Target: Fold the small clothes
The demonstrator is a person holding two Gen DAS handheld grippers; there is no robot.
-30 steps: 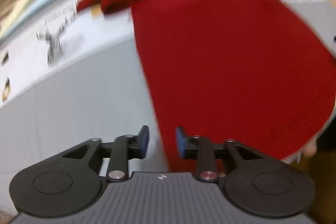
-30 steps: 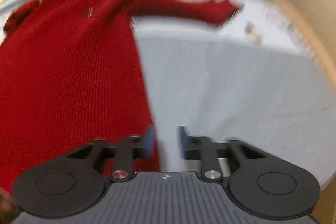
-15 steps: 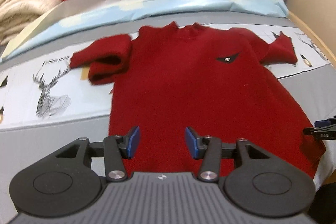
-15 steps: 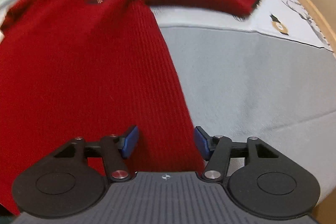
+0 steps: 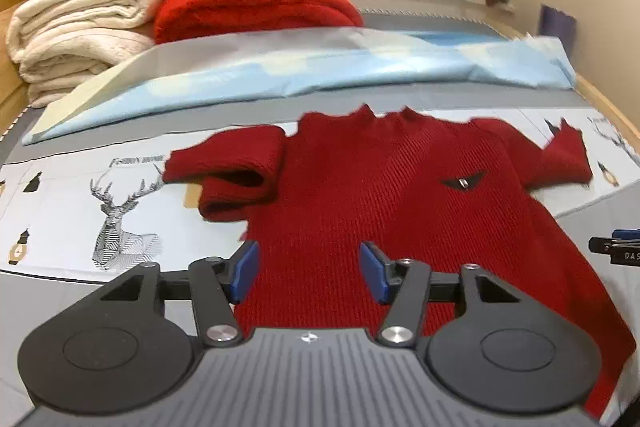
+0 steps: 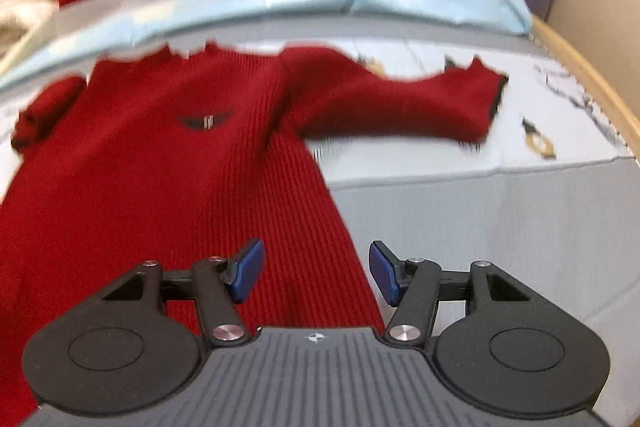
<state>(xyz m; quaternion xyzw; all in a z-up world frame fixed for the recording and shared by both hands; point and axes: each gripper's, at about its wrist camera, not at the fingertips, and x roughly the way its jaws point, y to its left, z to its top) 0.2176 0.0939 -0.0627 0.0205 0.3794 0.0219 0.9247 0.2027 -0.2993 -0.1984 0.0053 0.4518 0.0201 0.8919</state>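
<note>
A small dark red knitted sweater [image 5: 384, 195] [image 6: 160, 163] lies flat, front up, on the bed, neck at the far side. Its left sleeve [image 5: 232, 167] is folded back on itself; its right sleeve [image 6: 400, 103] stretches out to the right. My left gripper [image 5: 308, 271] hovers over the sweater's lower left part, its jaws opening with nothing pinched between the blue pads. My right gripper [image 6: 316, 271] hangs over the sweater's lower right edge, open, nothing gripped. A tip of the right gripper [image 5: 616, 247] shows at the right edge of the left wrist view.
The bed cover [image 5: 80, 211] is grey and white with a deer print. A light blue sheet [image 5: 320, 67] lies behind the sweater. Folded cream blankets [image 5: 80, 27] and a red blanket [image 5: 256, 3] are stacked at the back left. A wooden bed rim [image 6: 592, 83] runs along the right.
Both grippers have drawn back and up from the sweater's lower corners, so the whole garment now shows. The left jaws stand wider apart than before.
</note>
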